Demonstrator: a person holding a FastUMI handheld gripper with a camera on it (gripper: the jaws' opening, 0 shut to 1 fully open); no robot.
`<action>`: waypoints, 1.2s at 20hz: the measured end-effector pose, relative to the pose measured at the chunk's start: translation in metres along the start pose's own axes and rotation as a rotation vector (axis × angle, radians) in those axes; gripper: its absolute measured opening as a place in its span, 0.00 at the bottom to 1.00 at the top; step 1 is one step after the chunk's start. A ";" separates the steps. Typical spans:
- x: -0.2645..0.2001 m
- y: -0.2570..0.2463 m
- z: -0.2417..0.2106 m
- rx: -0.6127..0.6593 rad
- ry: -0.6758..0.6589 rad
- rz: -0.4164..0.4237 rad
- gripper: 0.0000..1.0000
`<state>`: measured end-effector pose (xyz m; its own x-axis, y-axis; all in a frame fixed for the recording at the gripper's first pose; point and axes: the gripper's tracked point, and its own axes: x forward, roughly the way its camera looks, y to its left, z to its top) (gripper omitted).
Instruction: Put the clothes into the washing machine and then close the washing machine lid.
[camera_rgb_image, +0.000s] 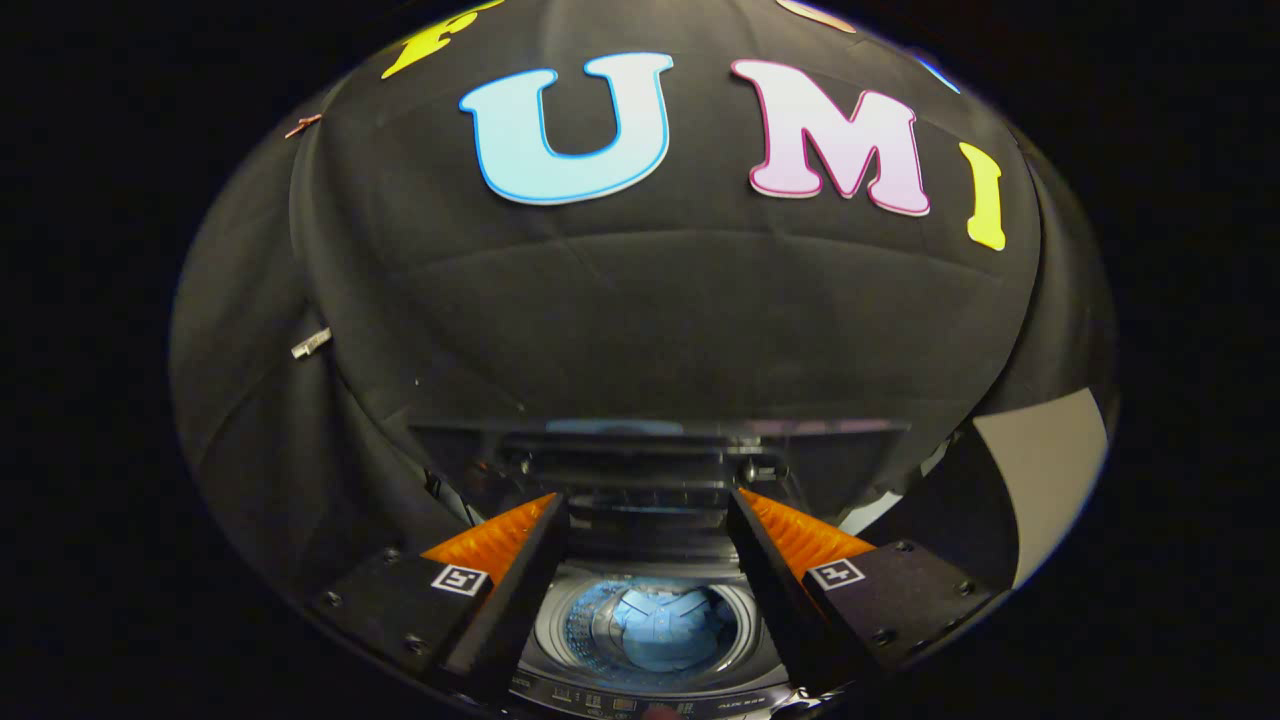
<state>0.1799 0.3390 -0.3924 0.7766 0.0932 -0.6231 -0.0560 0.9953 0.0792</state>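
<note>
A top-loading washing machine (560, 690) stands below me with its round drum opening showing between my fingers. Inside the drum lies a light blue garment (655, 630). The machine's glass lid (660, 455) stands raised and upright behind the opening, just beyond my fingertips, mirroring the wall. My gripper (648, 515) is open, fingers spread wide, with nothing between them. It hovers above the machine's front, pointing toward the raised lid.
The booth's black cloth wall (650, 320) rises right behind the machine. A pale panel (1050, 470) shows beyond the right finger. The machine's control strip (640, 703) runs along its near edge.
</note>
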 end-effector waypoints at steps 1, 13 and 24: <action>0.003 0.002 0.011 0.000 -0.012 0.002 1.00; 0.063 -0.002 0.039 0.030 0.044 -0.057 1.00; 0.041 -0.001 0.022 0.009 0.005 -0.060 1.00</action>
<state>0.2259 0.3408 -0.4010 0.7754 0.0337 -0.6306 -0.0036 0.9988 0.0489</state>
